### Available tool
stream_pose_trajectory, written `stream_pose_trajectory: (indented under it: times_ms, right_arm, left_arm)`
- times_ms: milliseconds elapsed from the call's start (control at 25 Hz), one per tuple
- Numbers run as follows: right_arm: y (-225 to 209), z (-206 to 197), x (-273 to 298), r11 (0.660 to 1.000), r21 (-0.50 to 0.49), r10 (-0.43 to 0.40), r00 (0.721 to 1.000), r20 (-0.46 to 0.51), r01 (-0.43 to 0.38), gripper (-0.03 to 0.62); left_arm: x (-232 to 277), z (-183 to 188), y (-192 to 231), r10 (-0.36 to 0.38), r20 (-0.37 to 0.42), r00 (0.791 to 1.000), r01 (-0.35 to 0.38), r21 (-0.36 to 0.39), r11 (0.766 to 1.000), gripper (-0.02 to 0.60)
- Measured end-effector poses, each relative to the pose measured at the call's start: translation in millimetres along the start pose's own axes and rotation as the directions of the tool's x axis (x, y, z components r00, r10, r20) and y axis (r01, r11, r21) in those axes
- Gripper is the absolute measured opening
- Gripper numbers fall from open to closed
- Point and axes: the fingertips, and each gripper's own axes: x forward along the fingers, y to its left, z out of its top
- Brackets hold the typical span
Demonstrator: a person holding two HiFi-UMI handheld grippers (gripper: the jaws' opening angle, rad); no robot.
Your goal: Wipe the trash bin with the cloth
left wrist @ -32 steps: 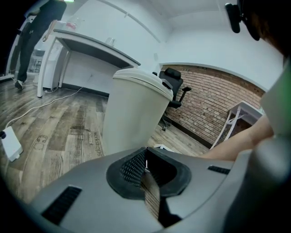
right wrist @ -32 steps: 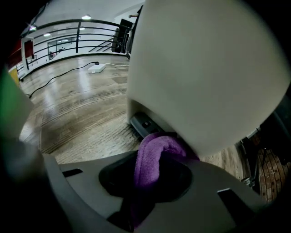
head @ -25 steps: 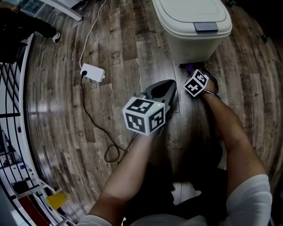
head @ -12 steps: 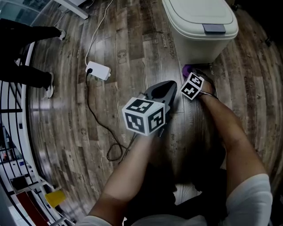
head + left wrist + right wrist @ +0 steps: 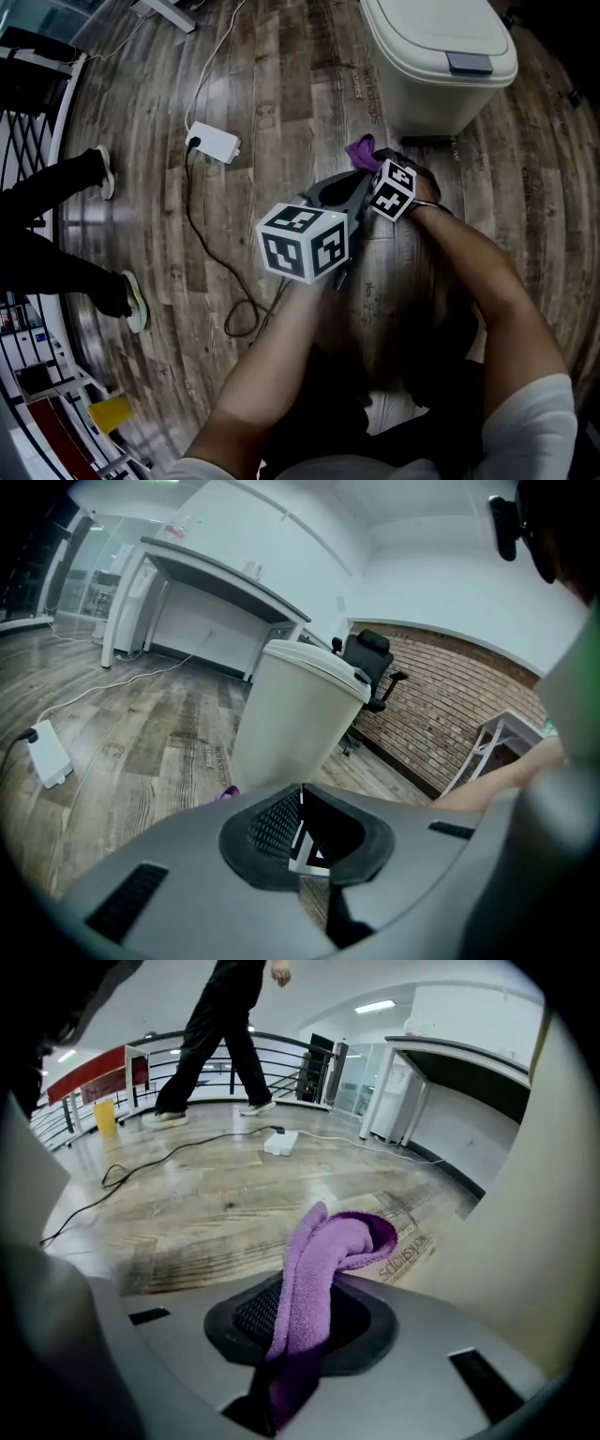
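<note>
The cream trash bin (image 5: 439,58) stands on the wood floor at the top right, lid down. My right gripper (image 5: 369,163) hangs just in front of the bin's foot, shut on a purple cloth (image 5: 360,150) that sticks up past its tips. In the right gripper view the cloth (image 5: 330,1241) drapes out of the right gripper (image 5: 309,1283), with the bin's wall (image 5: 555,1222) close at the right. My left gripper (image 5: 356,184) sits right beside it, shut and holding nothing. The left gripper view looks past the left gripper (image 5: 301,794) at the bin (image 5: 292,714).
A white power adapter (image 5: 215,142) lies on the floor to the left, its black cable (image 5: 194,239) looping toward me. A person's legs (image 5: 66,225) pass by the railing (image 5: 23,141) at the left. A desk (image 5: 211,578) and an office chair (image 5: 371,658) stand behind the bin.
My right gripper has lifted and shifted left away from the bin's foot, bringing the purple cloth up into plain sight. The walking person has moved down the left side. My left gripper barely moved.
</note>
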Motion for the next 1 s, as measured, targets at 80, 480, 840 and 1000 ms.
stream_pose_trajectory:
  times_ms: [80,480,840,1000]
  right_arm:
    - [2.8,15.1,-11.3,1.000,0.012,0.014,0.999,0.050,-0.015,0.081]
    - [-3.8,37.8,-69.1,1.000,0.005,-0.001,0.984,0.176,0.001,0.081]
    - [-7.1,42.0,-120.9,0.994,-0.106,-0.003,0.976,0.216,0.027,0.081]
    - [-11.4,45.2,-142.7,0.988,-0.153,0.010,0.978,0.209,0.023,0.081]
  left_arm:
    - [-0.5,2.2,-0.2,-0.002,0.008,1.000,0.002,-0.002,1.000,0.006]
    - [-5.0,21.5,-13.5,-0.020,0.076,0.997,0.017,0.034,0.999,0.006]
    - [-7.4,34.6,-18.8,-0.025,0.127,0.992,0.018,0.060,0.998,0.006]
    - [-7.6,46.3,-32.0,-0.057,0.167,0.984,0.045,0.074,0.996,0.006]
